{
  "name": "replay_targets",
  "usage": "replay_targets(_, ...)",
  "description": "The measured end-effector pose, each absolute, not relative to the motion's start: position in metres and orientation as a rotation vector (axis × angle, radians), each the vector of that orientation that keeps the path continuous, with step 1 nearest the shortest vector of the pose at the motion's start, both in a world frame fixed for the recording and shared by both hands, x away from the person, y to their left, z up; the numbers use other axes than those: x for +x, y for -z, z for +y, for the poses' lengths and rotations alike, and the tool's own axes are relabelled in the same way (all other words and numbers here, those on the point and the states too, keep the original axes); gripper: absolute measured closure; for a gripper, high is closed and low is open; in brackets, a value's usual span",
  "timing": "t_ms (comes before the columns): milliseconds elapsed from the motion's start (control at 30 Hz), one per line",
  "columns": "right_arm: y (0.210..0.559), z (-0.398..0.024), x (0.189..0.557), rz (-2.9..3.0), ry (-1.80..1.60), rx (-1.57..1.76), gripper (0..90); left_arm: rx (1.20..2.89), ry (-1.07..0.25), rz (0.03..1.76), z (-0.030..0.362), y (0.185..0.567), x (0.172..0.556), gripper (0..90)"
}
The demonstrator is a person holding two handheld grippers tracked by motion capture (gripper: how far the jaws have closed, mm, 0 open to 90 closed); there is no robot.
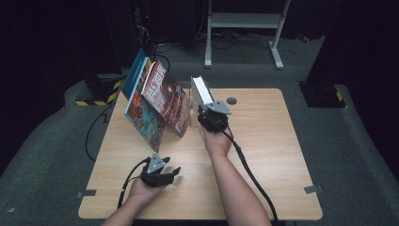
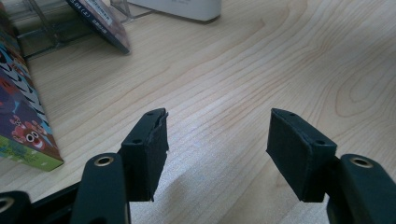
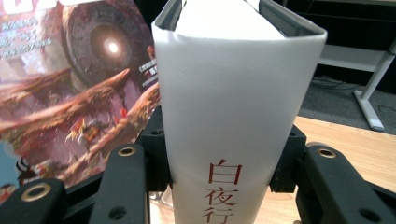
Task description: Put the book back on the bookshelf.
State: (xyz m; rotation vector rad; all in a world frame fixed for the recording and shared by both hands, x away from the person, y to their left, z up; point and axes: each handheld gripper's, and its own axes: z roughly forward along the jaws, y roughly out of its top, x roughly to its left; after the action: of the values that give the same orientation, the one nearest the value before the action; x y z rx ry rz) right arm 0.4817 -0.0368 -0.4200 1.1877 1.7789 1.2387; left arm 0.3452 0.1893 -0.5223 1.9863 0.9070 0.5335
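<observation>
gripping a white book by its spine, the right tool has a jaw on each side of the cover, pads pressed to it; the book stands upright near the far edge of the surface, just right of the red book. red characters run down the white spine in the right tool view. the red book leans left against a blue book, and both are propped in a clear stand whose foot shows in the left tool view. a narrow gap lies between the red book's lower edge and the white book; whether the two touch higher up i cannot tell. the left tool rests low near the front edge of the surface, jaws apart with bare wood between them, grasping nothing. the blue book's bottom corner sits close to its left in the left tool view. right of the white book the surface is open to its right edge, apart from a small dark round cap near the far edge. wood is also open between the two tools. beyond the far edge stands a white frame on the floor, well apart.
</observation>
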Motion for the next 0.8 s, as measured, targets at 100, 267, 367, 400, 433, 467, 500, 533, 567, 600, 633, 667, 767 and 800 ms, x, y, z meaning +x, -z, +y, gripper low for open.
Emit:
replay_targets(100,0.42,-0.036,0.48,1.788,-1.231,1.182,51.6,1.988,-0.529,0.91,0.189,0.522,0.345,38.0)
replay_targets(267,0.417,-0.041,0.48,1.812,-1.259,1.21,47.8,1.992,-0.534,0.909,0.189,0.522,0.345,38.0)
replay_targets(367,0.414,-0.043,0.48,1.823,-1.284,1.22,44.1,1.991,-0.532,0.913,0.189,0.522,0.345,38.0)
replay_targets(400,0.412,-0.044,0.479,1.818,-1.294,1.22,42.3,1.991,-0.531,0.913,0.189,0.522,0.345,38.0)
replay_targets(433,0.41,-0.045,0.478,1.819,-1.297,1.211,40.7,1.993,-0.531,0.912,0.189,0.522,0.345,38.0)
replay_targets(467,0.405,-0.047,0.477,1.812,-1.307,1.207,39.3,1.991,-0.534,0.911,0.189,0.523,0.345,37.9)
replay_targets(500,0.405,-0.047,0.477,1.812,-1.307,1.207,39.3,1.991,-0.534,0.911,0.189,0.523,0.345,37.9)
replay_targets(533,0.402,-0.048,0.477,1.808,-1.316,1.21,38.4,1.992,-0.535,0.91,0.188,0.523,0.345,37.9)
replay_targets(567,0.399,-0.049,0.477,1.809,-1.317,1.21,38.0,1.996,-0.541,0.904,0.189,0.522,0.345,37.9)
replay_targets(600,0.396,-0.048,0.477,1.811,-1.31,1.204,38.1,1.996,-0.539,0.904,0.189,0.522,0.345,37.9)
replay_targets(633,0.396,-0.048,0.477,1.811,-1.31,1.204,38.1,1.996,-0.539,0.904,0.189,0.522,0.345,37.9)
replay_targets(667,0.394,-0.048,0.477,1.812,-1.311,1.204,38.7,1.999,-0.546,0.9,0.189,0.522,0.345,37.9)
replay_targets(767,0.39,-0.045,0.479,1.809,-1.315,1.208,46.5,2.0,-0.542,0.898,0.189,0.522,0.345,37.9)
replay_targets(800,0.39,-0.045,0.479,1.809,-1.315,1.208,46.5,1.998,-0.537,0.9,0.189,0.522,0.345,37.9)
